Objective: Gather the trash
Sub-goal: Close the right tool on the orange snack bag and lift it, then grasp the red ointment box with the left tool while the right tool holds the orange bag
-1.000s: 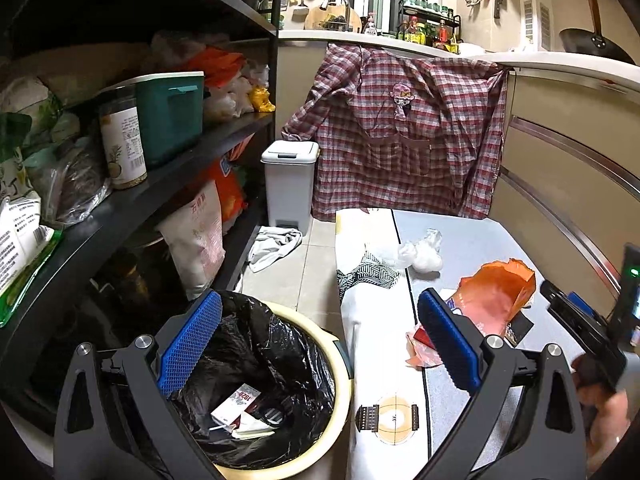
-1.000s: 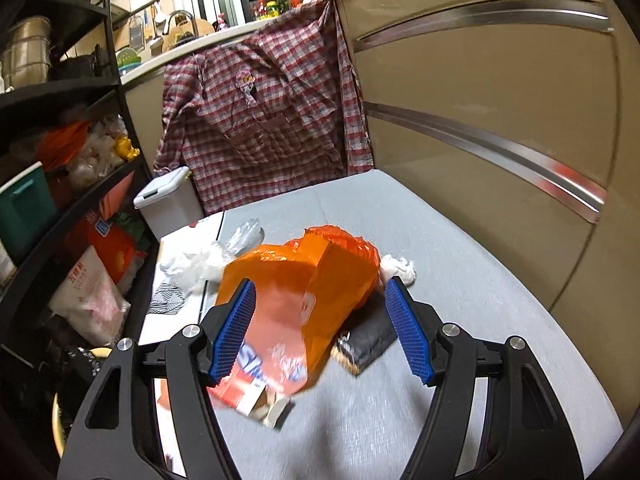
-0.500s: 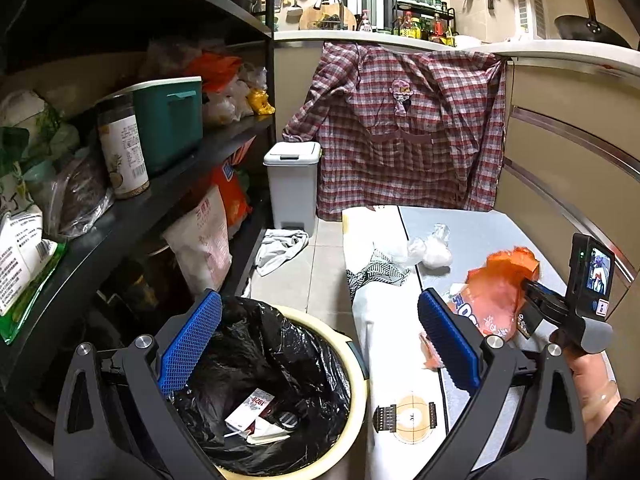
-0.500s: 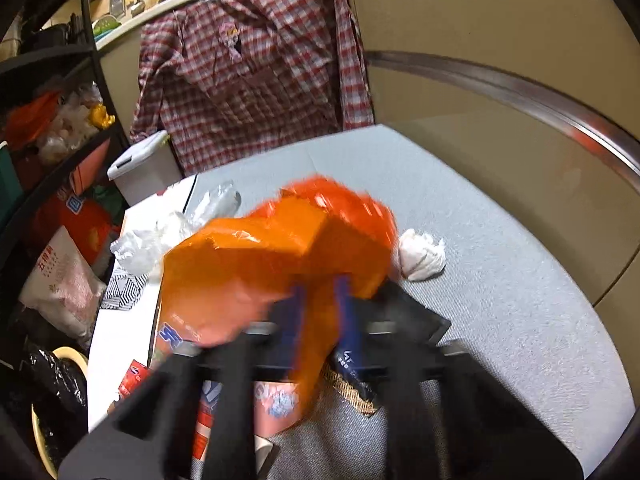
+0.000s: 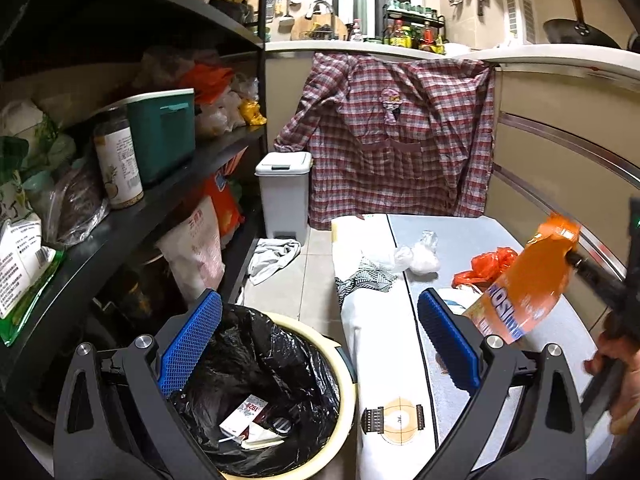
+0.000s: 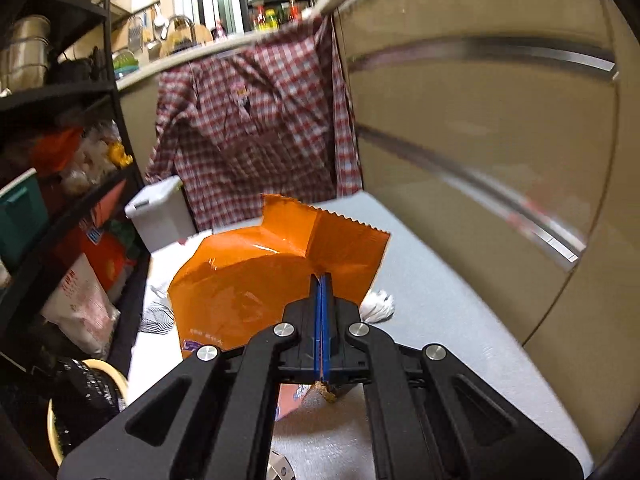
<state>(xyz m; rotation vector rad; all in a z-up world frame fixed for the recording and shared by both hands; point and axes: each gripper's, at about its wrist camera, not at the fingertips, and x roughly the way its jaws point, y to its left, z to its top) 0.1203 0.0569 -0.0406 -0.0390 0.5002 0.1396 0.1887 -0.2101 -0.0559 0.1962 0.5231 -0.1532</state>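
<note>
Wrapper (image 6: 256, 280): glossy orange snack bag w/ serrated top edge, creased, lifted off table (image 6: 440, 320). Right gripper (image 6: 321, 280) clamped on it. Left gripper (image 5: 316, 332) spread wide, empty, above bin (image 5: 340, 380).

The left gripper (image 5: 320, 336) gapes wide above the black-lined bin (image 5: 276, 392); beyond its right finger, the right gripper (image 5: 576, 260) holds an orange bag (image 5: 520, 292) aloft.

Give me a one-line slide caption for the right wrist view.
Right gripper shut on an orange snack bag, lifted above the grey table, with the lined trash bin at lower left.
</note>
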